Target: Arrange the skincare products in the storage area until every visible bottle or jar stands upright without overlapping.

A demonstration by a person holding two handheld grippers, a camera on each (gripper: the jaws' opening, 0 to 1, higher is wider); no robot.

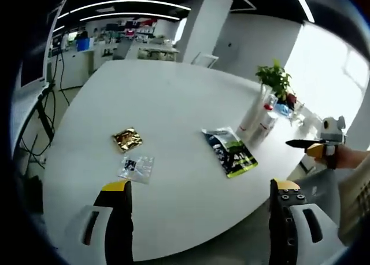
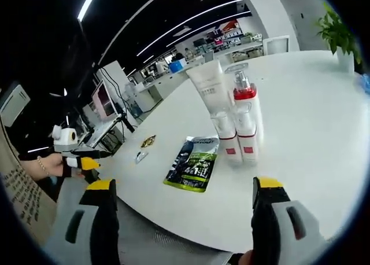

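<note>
Right gripper [image 2: 182, 198]: jaws spread wide, holding nothing; the white tube [image 2: 213, 100] and red-collared pump bottle [image 2: 247, 117] stand upright, touching, just ahead between the jaw tips on the white table [image 2: 312, 103]. A green-black pouch [image 2: 193, 164] lies flat ahead-left. Left gripper [image 1: 205, 201]: jaws wide apart, nothing held, bottles [image 1: 258, 119] well ahead to its right.

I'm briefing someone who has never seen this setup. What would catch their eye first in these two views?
Probably the cluster of upright skincare containers on the white table: a white tube beside red-banded pump bottles, standing close together ahead of the open right gripper. Next, the dark green-and-black pouch lying flat mid-table, with a gold sachet and a clear packet ahead of the open left gripper.
</note>
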